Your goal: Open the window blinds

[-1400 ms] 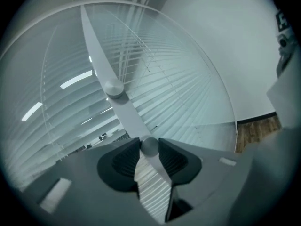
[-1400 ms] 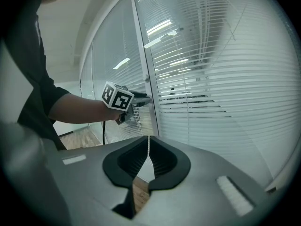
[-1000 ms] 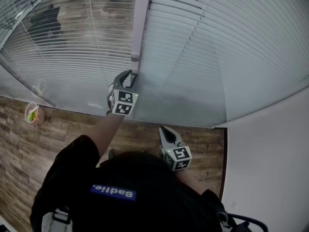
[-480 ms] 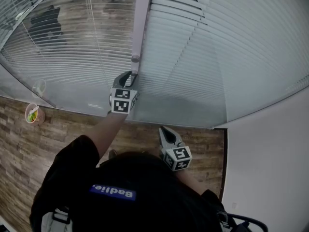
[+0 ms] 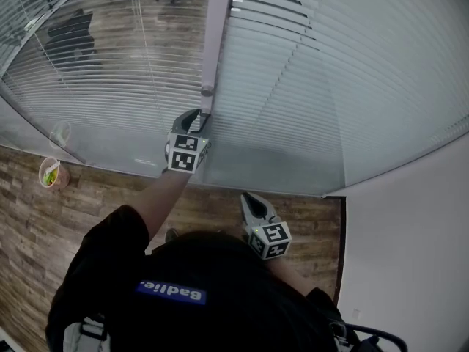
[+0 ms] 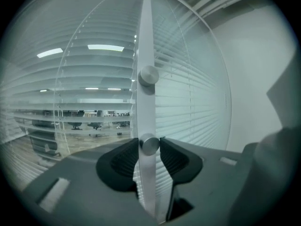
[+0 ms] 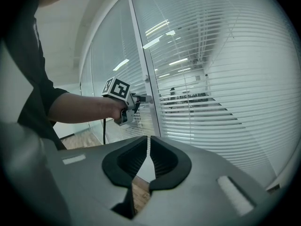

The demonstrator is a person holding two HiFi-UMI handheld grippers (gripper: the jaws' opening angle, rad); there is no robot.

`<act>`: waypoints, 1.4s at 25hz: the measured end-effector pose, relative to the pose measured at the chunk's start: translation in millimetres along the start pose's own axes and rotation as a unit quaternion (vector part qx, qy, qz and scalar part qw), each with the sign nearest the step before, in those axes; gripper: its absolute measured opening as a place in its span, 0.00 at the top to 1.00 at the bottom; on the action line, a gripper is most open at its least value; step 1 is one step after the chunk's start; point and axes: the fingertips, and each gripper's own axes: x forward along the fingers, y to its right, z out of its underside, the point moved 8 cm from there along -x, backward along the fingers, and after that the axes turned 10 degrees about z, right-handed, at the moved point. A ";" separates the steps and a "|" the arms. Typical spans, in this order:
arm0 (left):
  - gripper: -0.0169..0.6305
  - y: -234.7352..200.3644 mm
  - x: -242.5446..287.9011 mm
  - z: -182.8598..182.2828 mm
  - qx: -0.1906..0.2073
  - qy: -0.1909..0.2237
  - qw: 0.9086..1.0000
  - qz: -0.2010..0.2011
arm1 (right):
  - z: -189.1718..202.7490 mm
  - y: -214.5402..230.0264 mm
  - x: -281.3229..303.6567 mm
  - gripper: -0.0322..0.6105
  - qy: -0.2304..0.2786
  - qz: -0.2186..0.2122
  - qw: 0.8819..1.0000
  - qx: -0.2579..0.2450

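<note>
My left gripper (image 5: 198, 117) reaches up to the pale vertical post (image 5: 215, 28) between two glass panes with blinds behind them. In the left gripper view its black pads (image 6: 125, 158) sit on either side of a small round metal knob (image 6: 150, 145) on the post (image 6: 146, 41) and touch it, while the jaws are opening. A second knob (image 6: 149, 74) sits higher on the post. The right blind (image 5: 308, 86) is mostly closed, with dark gaps near its top. My right gripper (image 5: 250, 197) hangs lower, near my chest, shut on nothing (image 7: 149, 142). The right gripper view shows the left gripper (image 7: 135, 98) at the post.
The left blind (image 5: 102, 64) has open slats, with office chairs visible behind the glass. A cup (image 5: 51, 172) stands on the wooden floor at the lower left. A white wall (image 5: 410, 255) closes off the right side.
My left gripper has rolled a little on the knob, and its marker cube has turned. The dark gaps between the right blind's upper slats reach slightly further down. The right gripper has not moved.
</note>
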 end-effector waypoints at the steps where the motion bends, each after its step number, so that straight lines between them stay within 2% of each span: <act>1: 0.75 0.2 -0.2 -1.5 0.016 -0.003 1.000 0.001 | 0.3 0.0 0.7 0.91 0.000 -0.001 1.000 0.001; 4: 0.70 -0.1 -1.6 -2.3 0.069 -0.011 0.998 0.007 | 0.5 -0.6 0.9 0.90 -0.001 -0.003 1.000 0.003; 6: 0.68 -1.2 -1.7 0.4 0.124 -0.023 0.992 0.012 | -0.1 -1.5 1.1 0.90 -0.001 -0.005 1.000 0.003; 7: 0.67 -1.2 -1.7 1.0 0.164 -0.032 0.986 0.013 | 0.0 -1.5 1.6 0.90 -0.001 -0.005 1.000 0.004; 9: 0.67 0.7 -1.8 1.7 0.258 -0.057 0.964 0.015 | 1.1 -1.4 2.8 0.90 -0.002 -0.004 1.000 0.006; 11: 0.67 4.6 -1.9 2.5 0.349 -0.079 0.934 0.018 | 2.4 -2.3 3.6 0.90 -0.003 -0.004 1.000 0.007; 14: 0.67 12.7 -1.6 2.7 0.466 -0.104 0.878 0.018 | 2.8 -4.5 3.4 0.90 -0.005 -0.004 1.000 0.007; 18: 0.67 22.5 0.2 7.2 0.605 -0.127 0.786 0.011 | 3.7 -5.5 2.5 0.90 -0.007 0.002 1.000 0.006; 19: 0.67 23.9 1.1 9.0 0.629 -0.131 0.766 0.010 | 3.9 -5.3 2.2 0.90 -0.007 0.005 1.000 0.006; 20: 0.68 24.8 1.9 10.1 0.646 -0.134 0.751 0.011 | 4.1 -4.9 2.0 0.90 -0.007 0.007 1.000 0.005; 21: 0.71 25.1 2.7 10.5 0.657 -0.138 0.741 0.011 | 4.4 -4.4 1.8 0.90 -0.008 0.009 1.000 0.005; 24: 0.75 23.8 4.3 9.2 0.670 -0.144 0.728 0.006 | 5.1 -3.2 0.9 0.90 -0.010 0.015 1.000 0.006; 26: 0.77 23.0 4.7 8.3 0.672 -0.146 0.726 0.004 | 5.8 -2.8 0.6 0.90 -0.012 0.016 1.000 0.008; 27: 0.79 22.6 4.7 7.9 0.670 -0.147 0.728 0.004 | 6.0 -2.5 0.5 0.90 -0.012 0.017 1.000 0.009; 29: 0.79 21.9 4.8 6.9 0.662 -0.144 0.736 0.002 | 5.9 -1.8 0.1 0.90 -0.011 0.018 1.000 0.010; 31: 0.79 21.1 4.9 6.9 0.649 -0.141 0.748 -0.002 | 5.6 -1.1 0.3 0.90 -0.011 0.019 1.000 0.011; 35: 0.78 21.3 5.3 6.0 0.610 -0.132 0.782 -0.006 | 5.9 -0.4 0.9 0.90 -0.010 0.018 1.000 0.012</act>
